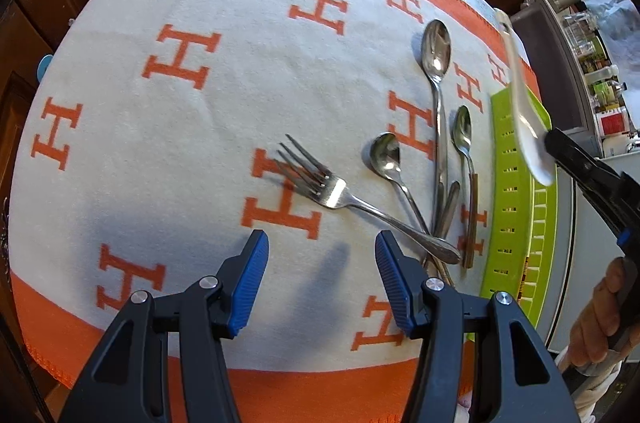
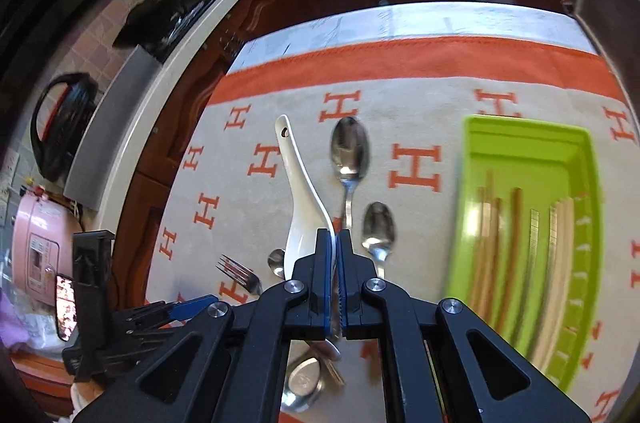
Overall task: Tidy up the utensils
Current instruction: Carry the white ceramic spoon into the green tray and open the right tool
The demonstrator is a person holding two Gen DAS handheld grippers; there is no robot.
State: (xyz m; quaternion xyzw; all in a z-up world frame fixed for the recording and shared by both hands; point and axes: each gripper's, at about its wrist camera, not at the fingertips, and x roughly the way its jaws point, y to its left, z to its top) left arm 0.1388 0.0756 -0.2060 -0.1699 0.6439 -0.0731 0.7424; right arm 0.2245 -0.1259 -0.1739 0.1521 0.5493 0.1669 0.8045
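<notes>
Soft cloth (image 2: 400,127), glossy white spoon (image 2: 298,199)

Shiny metal spoons (image 1: 437,51) and fork (image 1: 320,183) are lying on soft cloth (image 1: 224,127); glossy green plastic tray (image 2: 524,151) is holding wooden sticks (image 2: 486,255)

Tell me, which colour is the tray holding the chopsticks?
Bright green tray; the right wrist view shows it best.
</notes>
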